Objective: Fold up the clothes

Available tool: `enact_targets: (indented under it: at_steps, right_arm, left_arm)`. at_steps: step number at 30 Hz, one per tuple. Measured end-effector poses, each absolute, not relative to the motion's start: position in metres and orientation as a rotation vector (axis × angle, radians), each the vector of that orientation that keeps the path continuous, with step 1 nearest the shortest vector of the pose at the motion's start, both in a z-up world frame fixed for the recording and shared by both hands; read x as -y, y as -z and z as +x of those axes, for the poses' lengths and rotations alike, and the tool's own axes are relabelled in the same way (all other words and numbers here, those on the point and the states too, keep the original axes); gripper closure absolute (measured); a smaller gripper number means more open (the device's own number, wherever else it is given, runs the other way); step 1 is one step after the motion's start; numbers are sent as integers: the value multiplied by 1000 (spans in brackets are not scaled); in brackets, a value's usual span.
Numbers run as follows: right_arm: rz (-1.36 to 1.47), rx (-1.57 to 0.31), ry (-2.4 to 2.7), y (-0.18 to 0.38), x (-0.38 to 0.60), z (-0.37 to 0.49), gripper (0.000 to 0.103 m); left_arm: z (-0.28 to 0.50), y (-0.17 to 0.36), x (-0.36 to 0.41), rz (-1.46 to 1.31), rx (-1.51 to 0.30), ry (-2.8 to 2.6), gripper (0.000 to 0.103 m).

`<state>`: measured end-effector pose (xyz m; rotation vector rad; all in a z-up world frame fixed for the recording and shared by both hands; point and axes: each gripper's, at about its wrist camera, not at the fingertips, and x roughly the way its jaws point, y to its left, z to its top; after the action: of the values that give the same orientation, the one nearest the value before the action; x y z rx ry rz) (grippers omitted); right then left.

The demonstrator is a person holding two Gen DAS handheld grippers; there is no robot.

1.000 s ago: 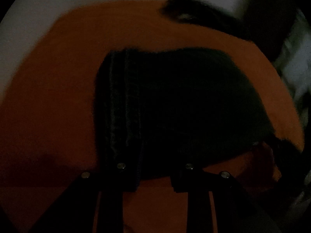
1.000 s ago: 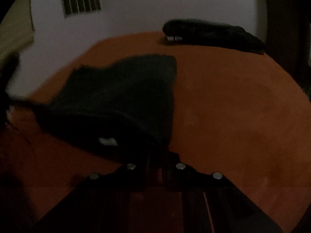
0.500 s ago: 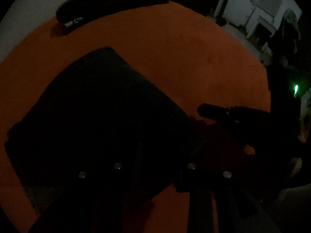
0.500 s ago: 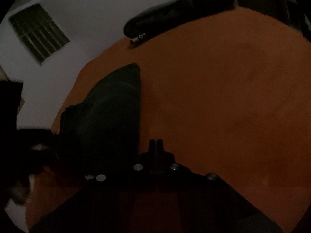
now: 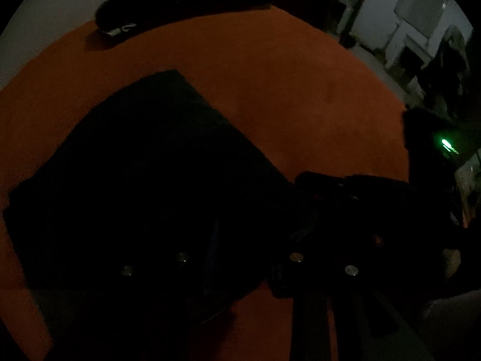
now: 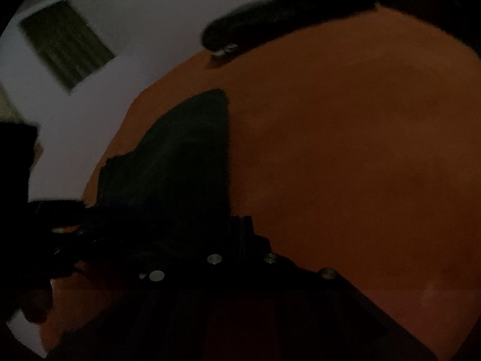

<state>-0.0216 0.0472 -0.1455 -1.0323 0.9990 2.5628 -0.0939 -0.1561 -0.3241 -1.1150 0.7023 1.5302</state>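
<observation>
Lying flat on the orange felt-like surface (image 5: 300, 90), the dark garment (image 5: 144, 174) forms a squarish fold. Left hand-held gripper (image 5: 237, 240) stands wide over it; right hand-held gripper (image 6: 240, 225) stays pinched on its edge, little changed from before.

Orange surface (image 6: 345, 156) lies bare right of the dark garment (image 6: 180, 162) — a dark bundle (image 6: 285, 9) blocks its far edge.

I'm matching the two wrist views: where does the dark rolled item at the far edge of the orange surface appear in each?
Left wrist view: the dark rolled item lies top left of centre.
Right wrist view: it lies top right of centre.
Shared landmark: the folded black garment on the orange surface.
</observation>
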Motion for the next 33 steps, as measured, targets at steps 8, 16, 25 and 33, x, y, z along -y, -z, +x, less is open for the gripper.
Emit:
enact_targets:
  at_steps: [8, 16, 25, 33]
  right_arm:
    - [-1089, -1071, -2604, 153, -41, -22, 102]
    - [-1097, -1053, -2614, 145, -33, -40, 101]
    - [-1028, -1385, -2578, 147, -104, -68, 102]
    - [-1042, -1747, -2482, 177, -120, -78, 102]
  left_arm:
    - [-88, 320, 156, -1076, -741, -1525, 73]
    - [-66, 336, 158, -963, -865, -1479, 73]
    - [-112, 300, 125, -935, -874, -1499, 73]
    - [-124, 296, 93, -936, -871, -1517, 73]
